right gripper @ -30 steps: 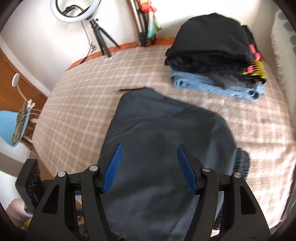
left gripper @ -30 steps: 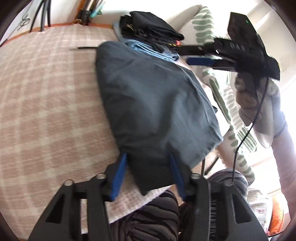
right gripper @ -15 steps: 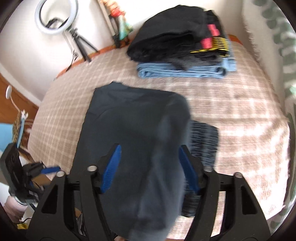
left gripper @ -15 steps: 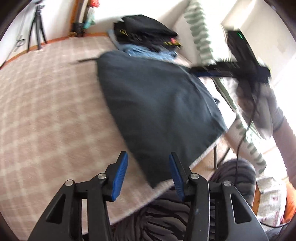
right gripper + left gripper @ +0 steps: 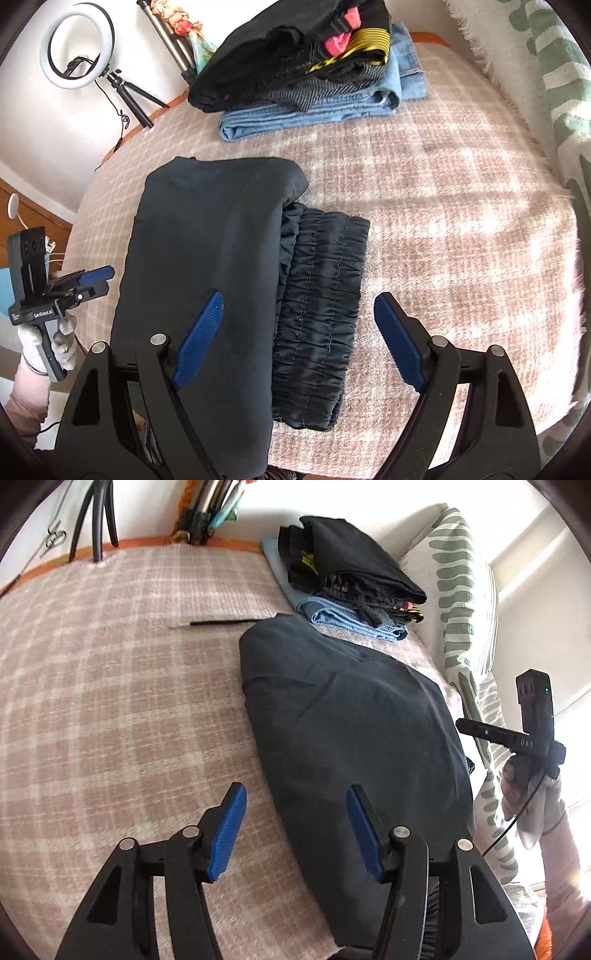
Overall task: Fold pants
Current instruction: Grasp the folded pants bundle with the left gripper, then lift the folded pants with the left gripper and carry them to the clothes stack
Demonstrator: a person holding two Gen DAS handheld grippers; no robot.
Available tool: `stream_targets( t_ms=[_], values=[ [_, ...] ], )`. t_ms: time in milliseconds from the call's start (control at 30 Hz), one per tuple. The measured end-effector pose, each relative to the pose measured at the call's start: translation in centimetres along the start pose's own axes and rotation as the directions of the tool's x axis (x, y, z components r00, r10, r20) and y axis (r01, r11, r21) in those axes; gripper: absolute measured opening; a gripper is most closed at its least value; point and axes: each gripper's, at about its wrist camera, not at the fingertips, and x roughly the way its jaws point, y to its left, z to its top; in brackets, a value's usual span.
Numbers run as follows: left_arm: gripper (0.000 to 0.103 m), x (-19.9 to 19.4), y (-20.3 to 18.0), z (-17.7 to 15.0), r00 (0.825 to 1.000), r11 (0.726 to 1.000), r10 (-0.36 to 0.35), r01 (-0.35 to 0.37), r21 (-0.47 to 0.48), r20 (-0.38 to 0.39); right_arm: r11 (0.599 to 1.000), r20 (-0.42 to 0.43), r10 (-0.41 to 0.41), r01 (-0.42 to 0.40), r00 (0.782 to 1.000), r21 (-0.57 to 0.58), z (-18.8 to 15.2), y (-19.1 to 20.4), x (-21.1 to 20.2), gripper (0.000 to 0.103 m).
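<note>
Dark slate-grey smooth-fabric pants point(image 5: 207, 251) lie folded over on checked beige blanket point(image 5: 424, 192), elastic waistband point(image 5: 321, 306) probably still needs tucking; left gripper point(image 5: 295, 834) and right gripper point(image 5: 295, 339) both opening, empty.

The bed point(image 5: 461, 206) was covered with a blanket in a pale pink and cream check pattern. On it lay dark pants point(image 5: 207, 258), folded over, with the gathered elastic waistband point(image 5: 321, 306) showing from under the folded part on one side. The pants lay near the front edge of the bed. Further back, well apart from them, stood a pile of folded clothes point(image 5: 306, 70): light blue jeans point(image 5: 354, 618) at the bottom and black clothes on top. A thin dark stick-like thing point(image 5: 221, 622) lay flat on the blanket just beside the far corner of the pants. A cream cushion with green marks point(image 5: 461, 590) leaned at the side of the bed.
</note>
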Motion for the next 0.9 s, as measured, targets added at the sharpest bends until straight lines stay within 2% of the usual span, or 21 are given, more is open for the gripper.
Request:
stream_targets(
  t_ms=[200, 367, 467, 533, 733, 800, 900],
  values=[
    [0.054, 2.1, -0.3, 0.8, 0.999, 1.0, -0.019, 0.019, -0.008, -0.029, 0.999, -0.046, 0.034, -0.032, 0.998, 0.026, -0.1, -1.5, 2.1, 0.086],
    [0.054, 3.1, -0.1, 1.5, 0.999, 1.0, -0.027, 0.027, -0.013, -0.033, 0.982, -0.013, 0.174, -0.173, 0.985, 0.074, -0.2, -3.4, 2.6, 0.089],
    [0.054, 3.8, 0.2, 1.8, 0.999, 0.999, -0.031, 0.03, -0.023, -0.04, 0.966, 0.003, 0.251, -0.25, 0.968, 0.062, -0.5, -3.7, 2.7, 0.089],
    [0.054, 4.1, 0.5, 1.9, 0.998, 0.999, -0.041, 0.04, -0.028, -0.041, 0.939, -0.016, 0.339, -0.337, 0.941, 0.068, -0.9, -3.6, 3.0, 0.089],
    [0.054, 4.5, -0.1, 2.3, 0.999, 0.999, -0.038, 0.038, 0.018, -0.036, 0.933, -0.006, 0.358, -0.357, 0.934, 0.04, -1.4, -3.3, 3.1, 0.089],
    [0.053, 4.7, -0.4, 2.4, 0.999, 0.999, -0.03, 0.031, 0.034, -0.032, 0.94, -0.002, 0.341, -0.341, 0.94, 0.018, -1.2, -2.8, 3.1, 0.084],
    [0.042, 5.0, -0.6, 2.7, 1.0, 0.999, -0.019, 0.02, 0.04, -0.025, 0.954, -0.002, 0.301, -0.301, 0.954, -0.008, -1.1, -1.8, 3.1, 0.061]
  ],
)
